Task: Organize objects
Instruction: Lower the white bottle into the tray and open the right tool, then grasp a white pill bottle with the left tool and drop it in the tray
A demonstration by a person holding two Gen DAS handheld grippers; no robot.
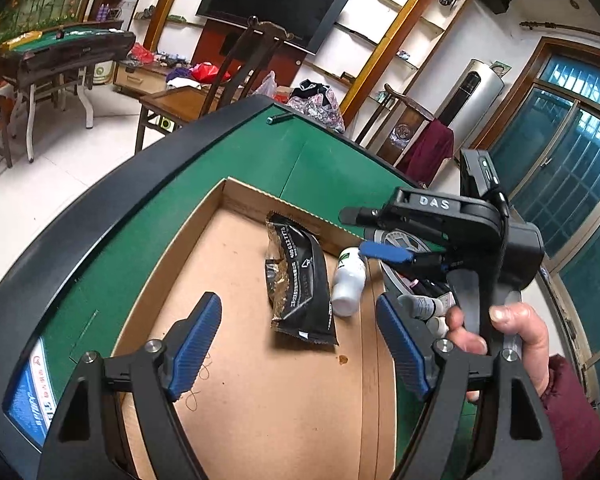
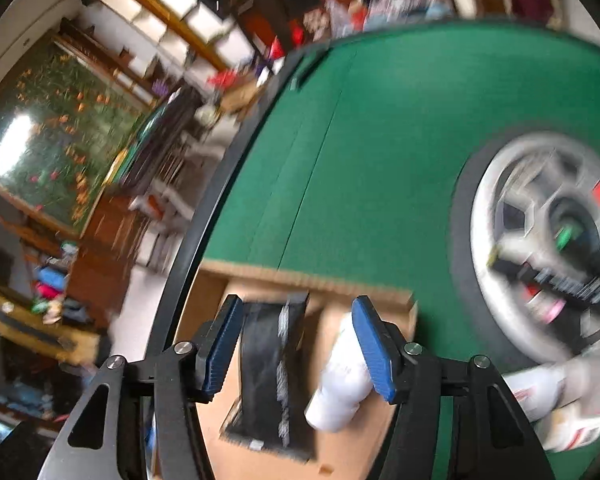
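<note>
The shallow cardboard tray (image 1: 204,248) lies on the green felt table (image 1: 260,148). Inside it you have a black snack pouch (image 1: 300,280), lying flat near the middle, and a white plastic bottle (image 1: 350,280) on its side, just beside the pouch at its 3 o'clock. The bottle touches, or almost touches, the right wall of the tray; I cannot tell which.

Your left gripper (image 1: 300,344) hangs over the tray floor with its jaws wide apart and nothing between them. Your right gripper (image 2: 296,344) is above the same two things; its jaws stand apart and the pads press on nothing, though the pouch (image 2: 272,368) and the bottle (image 2: 340,376) show in the gap below.

Only the left wrist view shows your right hand (image 1: 500,328) around the handle, the dark red sleeve (image 1: 572,420), and the right gripper from the side at 3 o'clock. Only the right wrist view, which is blurred, shows clearly the round silver container (image 2: 540,240) shaped like a car wheel, at 2 o'clock from the tray, with small mixed items inside that I cannot name. White tubes or packets (image 2: 560,392) lie near it at 4 o'clock.

The room has a white tiled floor (image 1: 60,168), a wall television (image 1: 272,0) at 12 o'clock, wall shelves (image 1: 380,8) and a second green table (image 1: 60,44) at 10 o'clock.
</note>
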